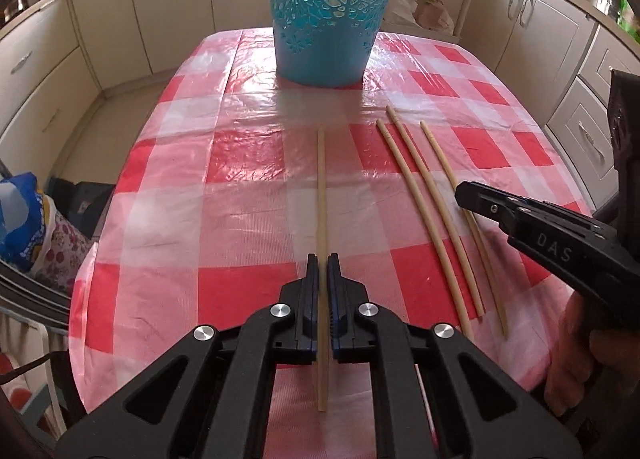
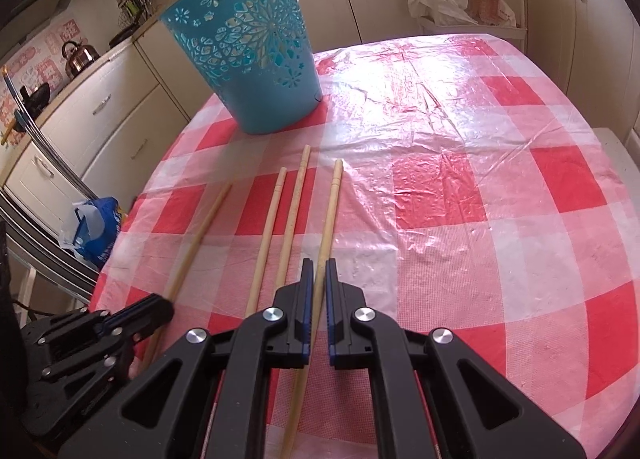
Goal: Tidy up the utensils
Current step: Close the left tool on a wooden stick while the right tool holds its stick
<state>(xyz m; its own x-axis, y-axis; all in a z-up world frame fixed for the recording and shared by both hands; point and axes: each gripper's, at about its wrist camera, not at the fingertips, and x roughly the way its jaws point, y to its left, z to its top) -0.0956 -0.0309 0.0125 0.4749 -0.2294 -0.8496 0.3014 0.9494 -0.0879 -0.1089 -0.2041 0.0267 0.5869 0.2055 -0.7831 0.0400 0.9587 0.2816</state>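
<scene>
Left hand-held gripper (image 1: pixel 322 261): jaws nearly closed around a single chopstick (image 1: pixel 321 195), which runs lengthwise between the pads; whether the pads actually pinch it or only straddle it, I cannot tell for sure, but the gap is about as narrow as the stick.
Right hand-held gripper (image 2: pixel 317 265): jaws likewise drawn in close on either side of the rightmost chopstick (image 2: pixel 330 215) of the group; it seems gripped, low over the bench.
Other chopsticks: a middle pair (image 2: pixel 280 227) lies side by side just left of the right gripper's stick, untouched, flat on the bench.
Layout: all four sticks lie roughly parallel, pointing toward the basket; the left one is set apart from the other three.
Blue basket (image 1: pixel 334 11): upright at the far end of the bench, perforated flower pattern, beyond the tips of the sticks and not touching them.
Bench (image 2: pixel 460 199): covered in a red-and-white checked plastic cloth.
Step in hand: picking up, one chopstick per gripper, by my judgement early in the task since two sticks lie loose.
Next move calls for: a firm squeeze, a level lift so the long sticks do not pivot, then carrying them tip-first over the basket rim.
</scene>
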